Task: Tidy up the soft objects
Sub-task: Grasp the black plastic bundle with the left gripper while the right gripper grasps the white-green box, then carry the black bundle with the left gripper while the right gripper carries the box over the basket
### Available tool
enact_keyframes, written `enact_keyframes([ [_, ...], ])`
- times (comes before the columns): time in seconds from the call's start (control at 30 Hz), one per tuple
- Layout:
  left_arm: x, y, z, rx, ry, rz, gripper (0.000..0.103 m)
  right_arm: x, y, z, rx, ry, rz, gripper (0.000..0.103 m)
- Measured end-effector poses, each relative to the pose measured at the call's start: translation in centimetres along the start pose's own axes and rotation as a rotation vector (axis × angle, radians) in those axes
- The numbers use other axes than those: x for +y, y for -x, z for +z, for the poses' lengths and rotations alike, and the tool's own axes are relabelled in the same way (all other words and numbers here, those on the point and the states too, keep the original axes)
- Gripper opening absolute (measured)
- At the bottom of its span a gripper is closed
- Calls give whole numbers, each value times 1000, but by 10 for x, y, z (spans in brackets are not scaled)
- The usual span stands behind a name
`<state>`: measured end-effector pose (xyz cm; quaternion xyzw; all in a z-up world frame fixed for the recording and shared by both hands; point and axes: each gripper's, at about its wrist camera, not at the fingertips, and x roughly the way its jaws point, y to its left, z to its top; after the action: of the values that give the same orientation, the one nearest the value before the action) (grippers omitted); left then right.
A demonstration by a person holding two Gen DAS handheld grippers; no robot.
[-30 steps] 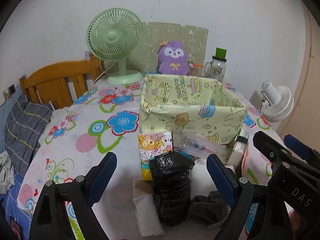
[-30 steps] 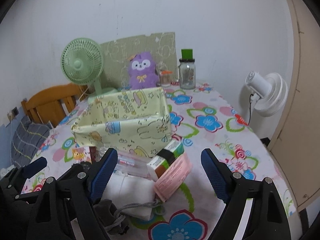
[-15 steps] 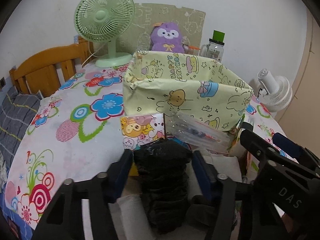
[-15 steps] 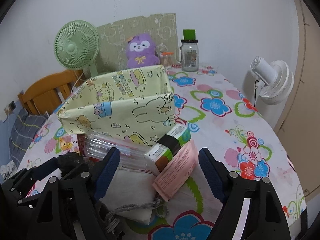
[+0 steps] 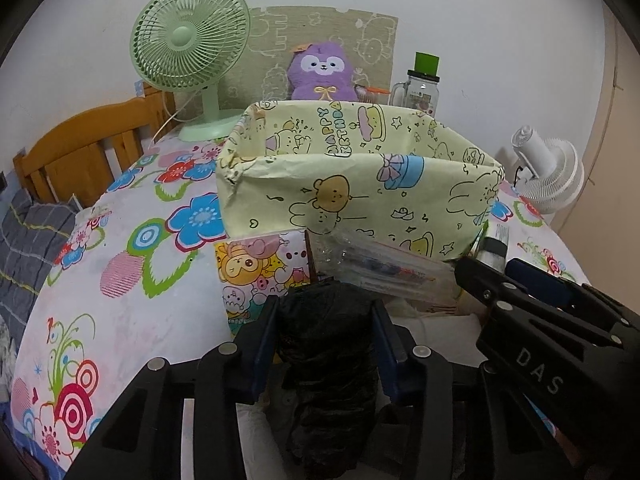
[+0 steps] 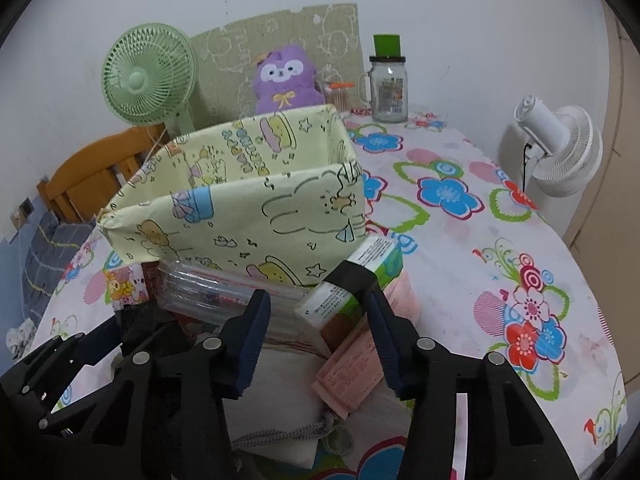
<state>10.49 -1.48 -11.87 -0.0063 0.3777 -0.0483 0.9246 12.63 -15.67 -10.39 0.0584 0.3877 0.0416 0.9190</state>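
A crumpled black plastic bag bundle (image 5: 328,360) stands on the floral tablecloth in front of a yellow cartoon-print fabric box (image 5: 360,196). My left gripper (image 5: 324,320) has its closing jaws around the bundle, and both blue pads touch its sides. My right gripper (image 6: 318,304) is also closing. Between its pads are the end of a green-and-white carton (image 6: 376,256) and a clear plastic package (image 6: 208,292); a gap still shows at the left pad. A white cloth pouch (image 6: 280,392) with a grey drawstring lies under the right gripper.
A pink paper (image 6: 352,372) and a cartoon tissue packet (image 5: 256,272) lie in the pile. At the back are a purple plush (image 5: 322,72), a green fan (image 5: 188,36) and a glass jar (image 5: 420,88). A white fan (image 5: 552,176) is right, a wooden chair (image 5: 80,148) left.
Both grippers have come forward and down onto the pile. The left jaws went from wide apart to closed against the black bundle. The right jaws have narrowed around the carton.
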Motion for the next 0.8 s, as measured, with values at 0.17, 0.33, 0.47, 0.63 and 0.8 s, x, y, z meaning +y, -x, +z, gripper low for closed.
enact_keyframes([
  [0.17, 3, 0, 2, -4, 18, -24, 44, 2, -10, -5, 47, 23, -25, 32],
  [0.33, 1, 0, 2, -4, 14, -20, 44, 1, -8, -5, 39, 19, -20, 25],
  [0.47, 1, 2, 2, -7, 14, -18, 44, 0, -1, -5, 22, 10, -17, 22],
  [0.63, -1, 11, 2, -28, 7, -21, 40, 2, 13, -4, -6, 9, -13, 21],
  [0.8, -2, 20, 3, -47, 8, -31, 38, 5, 27, -4, -34, 16, -1, 19],
])
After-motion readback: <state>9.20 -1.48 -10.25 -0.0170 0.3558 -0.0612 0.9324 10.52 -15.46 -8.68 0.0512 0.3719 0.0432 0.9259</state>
